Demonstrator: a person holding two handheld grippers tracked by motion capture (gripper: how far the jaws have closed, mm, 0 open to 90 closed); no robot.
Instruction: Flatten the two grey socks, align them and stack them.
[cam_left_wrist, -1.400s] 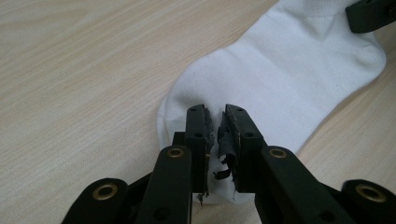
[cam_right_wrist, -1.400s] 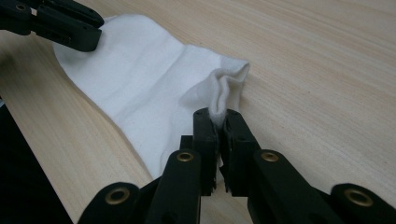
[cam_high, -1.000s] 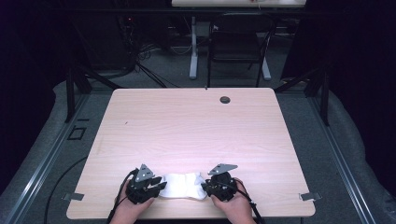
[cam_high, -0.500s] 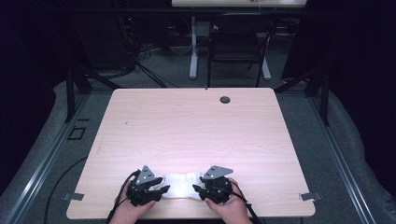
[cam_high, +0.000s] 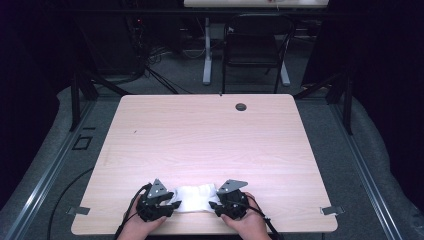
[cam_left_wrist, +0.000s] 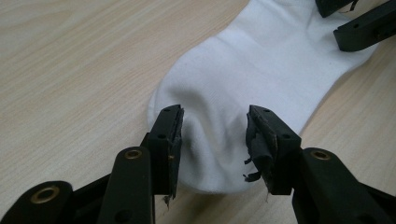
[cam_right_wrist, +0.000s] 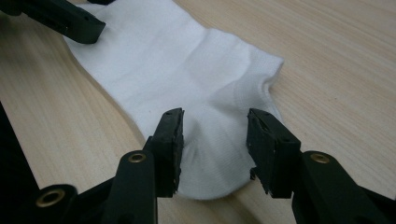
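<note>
A white ankle sock (cam_high: 194, 197) lies flat on the wooden table (cam_high: 210, 140) close to its front edge. My left gripper (cam_high: 167, 204) is at the sock's left end and my right gripper (cam_high: 216, 204) at its right end, each held in a hand. In the left gripper view the jaws (cam_left_wrist: 215, 126) stand apart either side of one rounded end of the sock (cam_left_wrist: 261, 60), having just been opening. In the right gripper view the jaws (cam_right_wrist: 214, 128) have likewise just been opening and straddle the other end of the sock (cam_right_wrist: 177, 60). Neither pair of pads presses the cloth.
A dark grommet hole (cam_high: 241, 106) sits near the table's far edge. Beyond the table stand a black chair (cam_high: 255, 45) and a white desk leg (cam_high: 206, 50), with cables on the floor. Dark curtains close off both sides.
Both grippers have opened their jaws and let go of the sock's ends. The sock now rests slack on the table. The hands have hardly shifted.
</note>
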